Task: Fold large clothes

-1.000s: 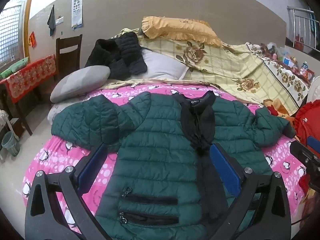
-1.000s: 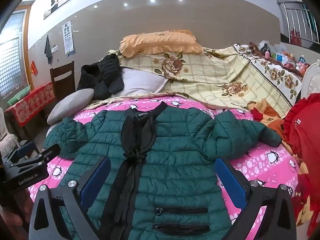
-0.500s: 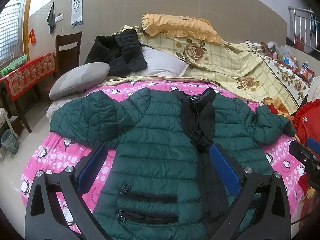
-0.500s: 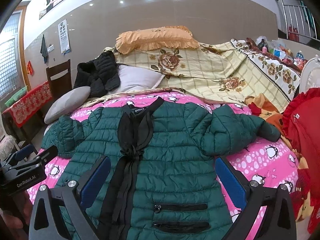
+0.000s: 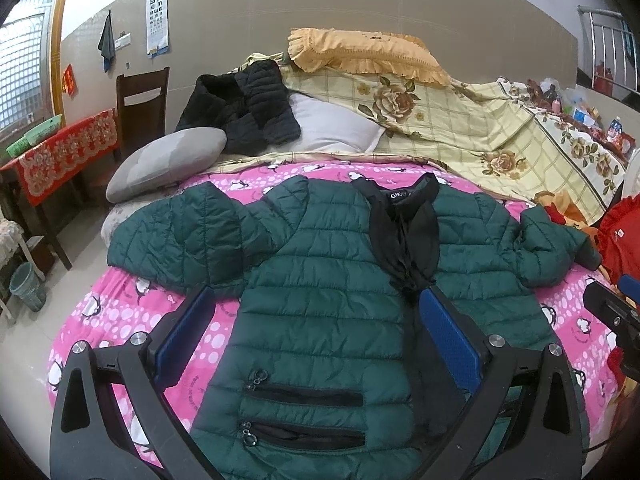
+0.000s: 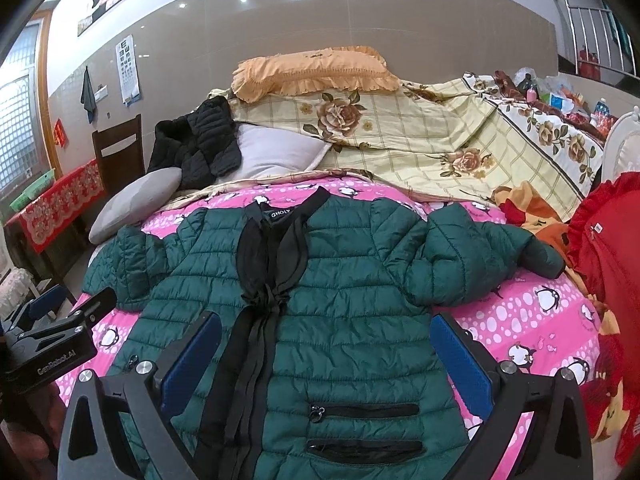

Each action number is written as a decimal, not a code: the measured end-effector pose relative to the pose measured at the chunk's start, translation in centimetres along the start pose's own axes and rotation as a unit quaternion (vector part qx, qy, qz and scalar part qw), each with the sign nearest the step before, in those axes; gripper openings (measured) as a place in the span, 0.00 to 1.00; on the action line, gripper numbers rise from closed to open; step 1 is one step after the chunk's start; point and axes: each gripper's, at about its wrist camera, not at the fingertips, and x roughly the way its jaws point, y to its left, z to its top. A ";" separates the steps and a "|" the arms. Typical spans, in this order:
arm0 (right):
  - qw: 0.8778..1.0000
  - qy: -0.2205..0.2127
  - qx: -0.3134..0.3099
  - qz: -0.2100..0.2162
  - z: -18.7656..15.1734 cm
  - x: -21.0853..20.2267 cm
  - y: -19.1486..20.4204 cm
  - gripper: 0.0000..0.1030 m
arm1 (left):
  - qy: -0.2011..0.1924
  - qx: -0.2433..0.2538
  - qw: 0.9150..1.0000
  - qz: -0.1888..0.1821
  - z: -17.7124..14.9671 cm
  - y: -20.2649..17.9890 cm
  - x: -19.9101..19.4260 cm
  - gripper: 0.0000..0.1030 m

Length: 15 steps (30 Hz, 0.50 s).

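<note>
Meanwhile both cameras have drawn slightly nearer the green jacket (image 5: 320, 280), spread front-up across the pink bedspread (image 5: 120, 312), while the left gripper (image 5: 316, 320) and right gripper (image 6: 326, 346) stay wide open and empty, so folding hasn't begun.

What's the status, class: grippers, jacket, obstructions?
Left gripper and right gripper open, empty. Green jacket flat on pink bedspread, unfolded. Nothing on it.
</note>
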 end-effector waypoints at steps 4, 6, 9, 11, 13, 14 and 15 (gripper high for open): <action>1.000 0.000 0.000 -0.001 -0.1 0.2 0.1 1.00 | 0.000 0.001 1.000 0.001 -0.1 0.1 0.1 0.99; 1.000 0.002 -0.001 -0.001 0.0 0.2 0.1 1.00 | -0.001 0.000 1.000 0.000 -0.1 0.1 0.1 1.00; 1.000 0.003 -0.002 -0.002 -0.1 0.2 0.2 1.00 | 0.000 0.001 1.000 0.001 -0.1 0.0 0.0 1.00; 1.000 0.003 0.000 0.000 0.0 0.2 0.1 1.00 | 0.000 0.001 1.000 0.001 -0.1 0.0 0.1 1.00; 1.000 0.004 0.000 -0.001 -0.1 0.2 0.2 1.00 | -0.001 0.000 1.000 0.001 -0.1 0.0 0.0 0.99; 1.000 0.003 -0.001 -0.002 -0.1 0.2 0.2 1.00 | -0.002 0.000 1.000 0.001 -0.1 0.1 0.1 0.99; 1.000 0.003 0.000 -0.003 -0.1 0.2 0.2 1.00 | -0.002 0.000 1.000 0.001 -0.1 0.1 0.1 0.99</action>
